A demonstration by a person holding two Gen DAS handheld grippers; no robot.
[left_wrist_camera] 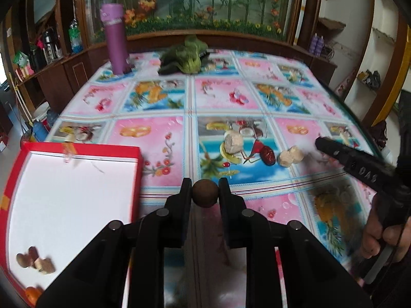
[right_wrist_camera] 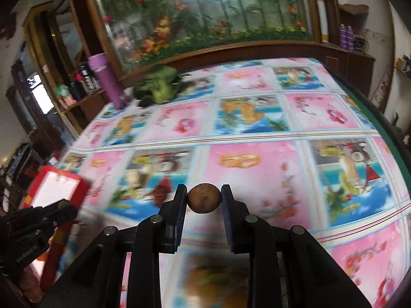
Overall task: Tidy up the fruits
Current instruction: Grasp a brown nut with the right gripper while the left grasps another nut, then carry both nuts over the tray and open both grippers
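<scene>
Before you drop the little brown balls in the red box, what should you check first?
1. Left gripper shut on brown fruit: ok.
2. Right gripper shut on its round fruit: ok.
3. Free space in the red box: ok, mostly bare white floor.
4. Left gripper over the box: not ok, it is beside the box's right wall.
5. Right gripper near the box: not ok, far off.
6. Loose pieces left on the table: not ok.

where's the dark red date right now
In the left wrist view the dark red date lies on the tablecloth, right of centre, between the big pale chunk and the two small pale pieces.
</scene>
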